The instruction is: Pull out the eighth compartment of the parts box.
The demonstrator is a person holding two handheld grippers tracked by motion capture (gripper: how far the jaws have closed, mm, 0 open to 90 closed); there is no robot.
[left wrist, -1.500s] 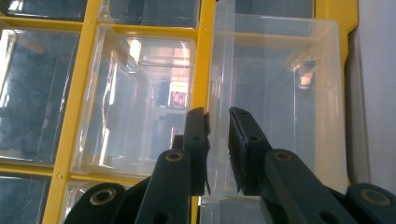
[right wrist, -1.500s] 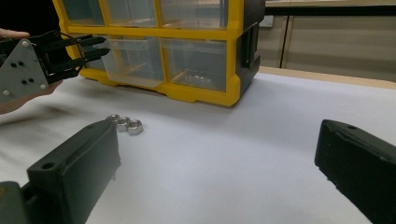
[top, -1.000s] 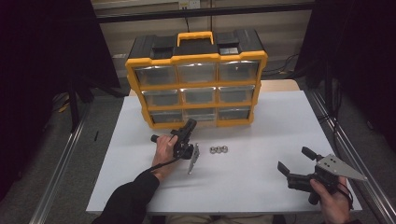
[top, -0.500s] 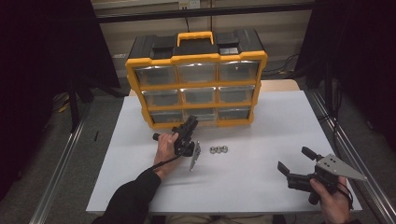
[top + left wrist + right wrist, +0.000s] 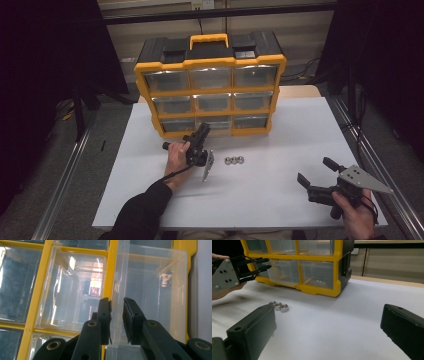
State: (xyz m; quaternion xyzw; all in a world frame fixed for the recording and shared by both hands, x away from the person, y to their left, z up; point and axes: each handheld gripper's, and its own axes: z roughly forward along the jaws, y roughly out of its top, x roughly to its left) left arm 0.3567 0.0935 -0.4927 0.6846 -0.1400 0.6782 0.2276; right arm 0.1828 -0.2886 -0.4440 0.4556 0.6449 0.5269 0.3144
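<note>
A yellow and black drawer organizer (image 5: 210, 60) stands at the back of the white table (image 5: 280, 200). My left gripper (image 5: 204, 131) reaches its bottom-middle clear drawer (image 5: 220, 122). In the left gripper view the jaws (image 5: 117, 302) have just been closing, and the drawer's clear front lip (image 5: 117, 322) is pinched between them. That drawer (image 5: 283, 271) juts out slightly from its row. Three metal nuts (image 5: 233, 160) lie in a row on the table to the right of the left hand. My right gripper (image 5: 314, 170) rests open near the front right, holding nothing.
The organizer's other clear drawers sit flush in their yellow frame. In the right gripper view the nuts (image 5: 279, 306) lie ahead and to the left, with the left gripper (image 5: 263, 263) beyond them. Metal rails run along both sides of the table.
</note>
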